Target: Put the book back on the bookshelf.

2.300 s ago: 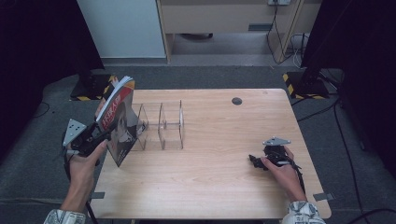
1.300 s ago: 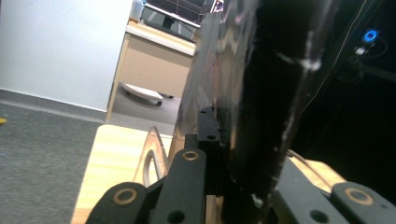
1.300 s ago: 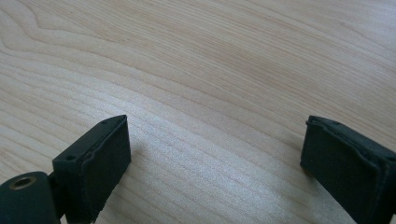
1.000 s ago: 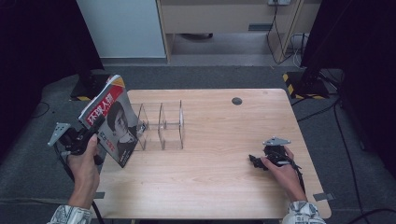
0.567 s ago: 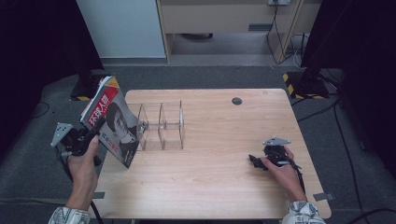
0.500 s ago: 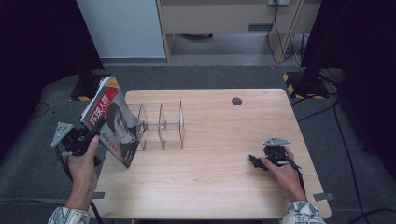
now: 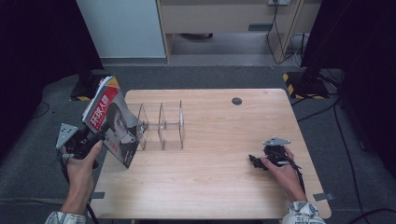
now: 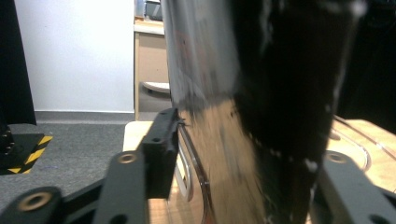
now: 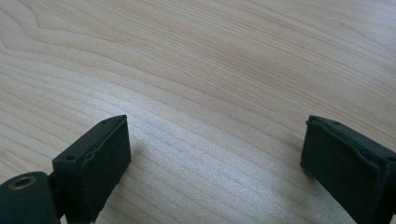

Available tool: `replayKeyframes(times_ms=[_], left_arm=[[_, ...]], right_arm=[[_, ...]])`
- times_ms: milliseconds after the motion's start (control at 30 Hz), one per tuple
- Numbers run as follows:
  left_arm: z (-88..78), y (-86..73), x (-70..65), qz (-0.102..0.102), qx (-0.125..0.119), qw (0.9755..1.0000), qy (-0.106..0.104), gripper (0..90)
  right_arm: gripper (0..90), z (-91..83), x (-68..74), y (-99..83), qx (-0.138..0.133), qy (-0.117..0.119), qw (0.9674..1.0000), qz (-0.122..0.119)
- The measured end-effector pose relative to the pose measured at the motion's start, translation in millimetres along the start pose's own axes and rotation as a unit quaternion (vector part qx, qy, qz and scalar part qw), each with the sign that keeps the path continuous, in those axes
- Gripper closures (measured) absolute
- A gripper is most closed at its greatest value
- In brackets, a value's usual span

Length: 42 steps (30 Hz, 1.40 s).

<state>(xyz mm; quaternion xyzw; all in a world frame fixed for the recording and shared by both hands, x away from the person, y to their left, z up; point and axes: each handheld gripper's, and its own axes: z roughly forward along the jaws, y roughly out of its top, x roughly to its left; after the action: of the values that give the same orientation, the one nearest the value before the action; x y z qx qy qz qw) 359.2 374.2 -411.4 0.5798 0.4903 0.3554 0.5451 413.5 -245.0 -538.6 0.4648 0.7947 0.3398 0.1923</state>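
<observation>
1. The right gripper (image 7: 254,161) rests on the bare wooden table (image 7: 224,186) at its near right side, its jaws spread wide with nothing but wood grain between them.
2. The left gripper (image 7: 100,135) hangs at the table's near left edge. Its jaws have just been opening; the magazine (image 7: 112,123) is between them, and a gap shows beside the left pad (image 8: 161,151), so the clamp is loosened.
3. The magazine stands tilted, cover towards the camera, its lower edge at the left end of the clear acrylic divider rack (image 7: 161,125).
4. Farther back, a small dark round disc (image 7: 236,101) sits in the tabletop.
</observation>
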Motion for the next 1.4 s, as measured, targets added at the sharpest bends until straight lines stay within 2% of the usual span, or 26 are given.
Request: replayKeyframes(times_ms=[133,233,400,567,900,1100,1400], left_arm=[[-0.5,-3.3,-3.2,0.023,0.015,0.9996,-0.009,37.0],[-1.6,-6.5,-5.4,0.038,0.024,0.9990,-0.007,31.9],[-4.0,-10.4,-6.1,0.041,0.032,0.9986,-0.009,26.4],[-5.7,-11.3,-5.6,0.039,0.032,0.9987,-0.010,24.5],[-8.3,-19.5,-6.6,0.047,0.049,0.9976,-0.010,19.1],[-9.2,-26.3,-7.1,0.056,0.060,0.9964,-0.021,14.4],[-12.3,-39.0,-2.9,0.050,0.078,0.9955,-0.018,10.6]], right_arm=[[8.6,0.0,0.0,0.0,0.000,0.000,1.0000,0.000],[8.5,0.0,0.0,0.0,0.000,0.000,1.0000,0.000],[8.5,0.0,0.0,0.0,0.000,0.000,1.0000,0.000],[8.6,0.0,-0.2,-0.1,0.000,0.000,1.0000,-0.001],[8.4,-0.1,0.1,0.0,0.001,0.001,1.0000,0.000],[8.4,-0.1,0.1,0.0,0.001,0.001,1.0000,0.000],[8.4,-0.1,-0.1,-0.1,0.001,0.002,1.0000,-0.003]])
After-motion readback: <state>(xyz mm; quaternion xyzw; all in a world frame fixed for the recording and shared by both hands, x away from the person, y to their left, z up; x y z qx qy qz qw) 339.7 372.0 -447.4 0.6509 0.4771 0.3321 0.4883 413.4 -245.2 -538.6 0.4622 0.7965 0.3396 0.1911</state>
